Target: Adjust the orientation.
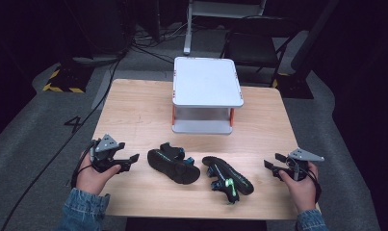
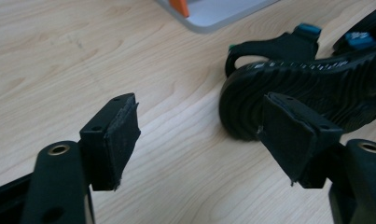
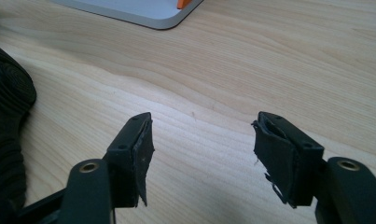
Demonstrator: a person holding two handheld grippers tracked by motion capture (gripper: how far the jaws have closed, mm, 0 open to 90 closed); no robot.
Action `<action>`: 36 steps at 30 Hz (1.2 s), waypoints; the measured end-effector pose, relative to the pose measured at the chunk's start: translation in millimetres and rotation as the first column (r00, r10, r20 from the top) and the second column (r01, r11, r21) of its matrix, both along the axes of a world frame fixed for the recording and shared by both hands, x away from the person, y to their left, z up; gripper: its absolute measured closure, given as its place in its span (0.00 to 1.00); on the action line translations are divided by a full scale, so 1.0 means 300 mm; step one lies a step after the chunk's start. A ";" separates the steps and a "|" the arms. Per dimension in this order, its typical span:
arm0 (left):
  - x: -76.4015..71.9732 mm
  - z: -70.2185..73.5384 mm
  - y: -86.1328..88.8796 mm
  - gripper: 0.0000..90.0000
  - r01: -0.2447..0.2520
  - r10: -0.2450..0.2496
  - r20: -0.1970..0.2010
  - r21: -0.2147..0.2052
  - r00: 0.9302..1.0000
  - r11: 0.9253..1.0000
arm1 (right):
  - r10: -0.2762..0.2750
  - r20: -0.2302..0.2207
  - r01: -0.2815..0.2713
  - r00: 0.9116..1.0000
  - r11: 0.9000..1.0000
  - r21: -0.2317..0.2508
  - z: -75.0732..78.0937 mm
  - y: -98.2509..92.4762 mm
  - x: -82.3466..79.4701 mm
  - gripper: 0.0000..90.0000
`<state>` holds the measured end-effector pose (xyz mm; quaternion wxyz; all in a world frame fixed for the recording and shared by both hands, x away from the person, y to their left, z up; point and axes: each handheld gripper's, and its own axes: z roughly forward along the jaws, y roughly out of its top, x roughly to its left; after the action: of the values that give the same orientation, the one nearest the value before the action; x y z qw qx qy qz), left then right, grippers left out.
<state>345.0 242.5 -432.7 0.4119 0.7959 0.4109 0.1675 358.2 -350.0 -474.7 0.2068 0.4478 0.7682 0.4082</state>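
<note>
Two black sandals lie on their sides on the wooden table (image 1: 134,110), soles showing. The left sandal (image 1: 174,165) has blue strap tabs; the right sandal (image 1: 228,179) has green marks. My left gripper (image 1: 130,162) sits at the table's left front, held in a hand, open and empty, pointing at the left sandal (image 2: 307,91), whose ribbed sole lies just beyond its right jaw. My right gripper (image 1: 272,165) is at the right front, open with nothing between its jaws (image 3: 202,154); the right sandal's sole (image 3: 6,135) lies to its left.
A white two-tier stand (image 1: 207,94) with orange posts stands at the table's far middle; its base corner (image 2: 213,14) (image 3: 143,11) appears in both gripper views. A folding chair (image 1: 259,45) and cables are on the floor beyond. Bare wood lies between the stand and the sandals.
</note>
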 end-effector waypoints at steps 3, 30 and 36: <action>0.015 0.013 -0.045 0.38 0.022 -0.022 0.009 -0.025 1.000 0.999 | -0.004 -0.004 0.004 1.000 1.000 -0.008 0.000 -0.002 -0.014 0.42; 0.093 -0.059 -0.264 0.50 0.112 -0.112 -0.022 0.003 0.994 0.994 | -0.008 -0.017 0.008 1.000 1.000 0.003 0.002 -0.006 -0.040 0.41; 0.071 -0.053 -0.247 0.50 0.106 -0.106 -0.024 0.004 0.994 0.994 | 0.002 -0.009 -0.001 1.000 1.000 0.027 0.015 -0.004 -0.031 0.41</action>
<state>366.2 168.4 -448.7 0.4130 0.8196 0.3726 0.1371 349.1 -351.3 -470.2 0.1969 0.4519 0.7638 0.4167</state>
